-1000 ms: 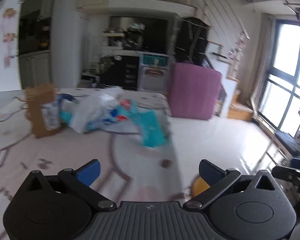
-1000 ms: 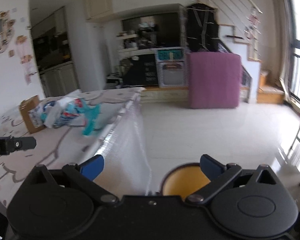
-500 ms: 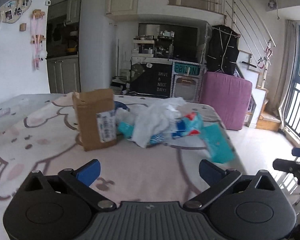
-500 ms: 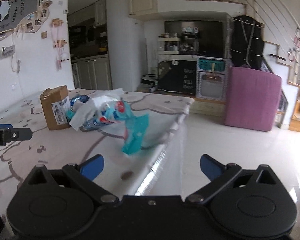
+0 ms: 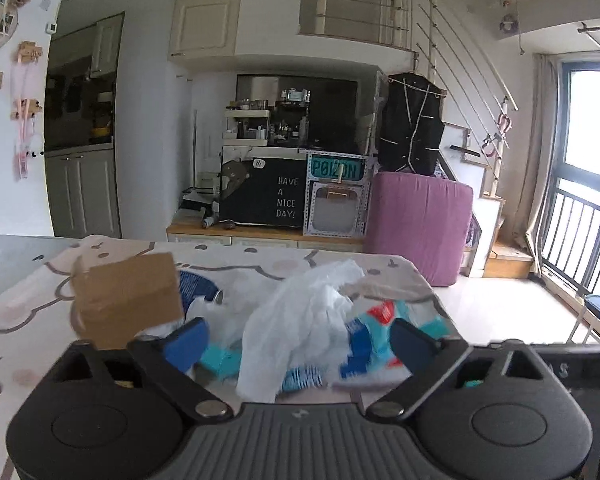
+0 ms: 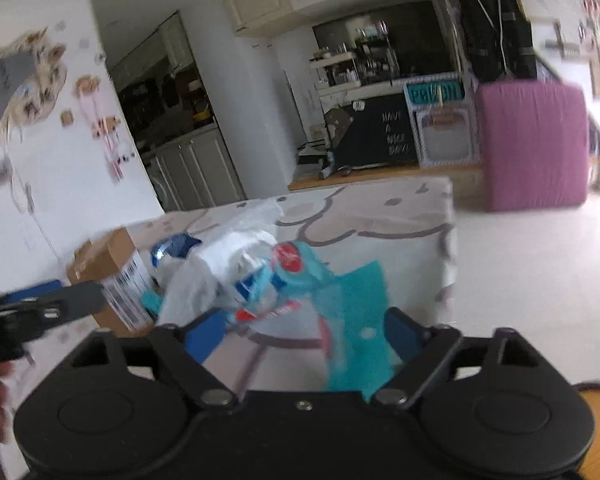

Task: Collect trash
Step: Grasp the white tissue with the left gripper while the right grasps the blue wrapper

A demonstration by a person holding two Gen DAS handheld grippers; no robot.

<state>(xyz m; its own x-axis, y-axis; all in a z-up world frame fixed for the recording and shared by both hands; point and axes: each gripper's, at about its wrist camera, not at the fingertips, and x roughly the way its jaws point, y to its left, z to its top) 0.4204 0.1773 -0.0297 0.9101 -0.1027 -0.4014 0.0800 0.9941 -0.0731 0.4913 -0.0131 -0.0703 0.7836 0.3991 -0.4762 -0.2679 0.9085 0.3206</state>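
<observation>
A pile of trash lies on the table with a cartoon-print cloth [image 5: 28,320]: a brown cardboard box [image 5: 126,298], a crumpled white plastic bag [image 5: 300,320], a blue can [image 5: 200,286] and a teal, red and blue wrapper [image 6: 332,300]. My left gripper [image 5: 300,344] is open, close over the white bag, which lies between its fingers. My right gripper [image 6: 308,334] is open, with the teal wrapper between its fingers at the table's right edge. The box [image 6: 116,272] and bag [image 6: 216,276] also show in the right wrist view. The left gripper [image 6: 40,308] shows there at the left.
A purple covered block [image 5: 418,224] stands on the white floor beyond the table. A black cabinet [image 5: 268,200] reading "HAVE A NICE DAY" stands behind. A yellow round item [image 6: 596,420] sits low at the right. Windows with railings [image 5: 580,216] are at the far right.
Both grippers have moved forward to the trash pile. The pile now sits between each gripper's fingers. Both stay open.
</observation>
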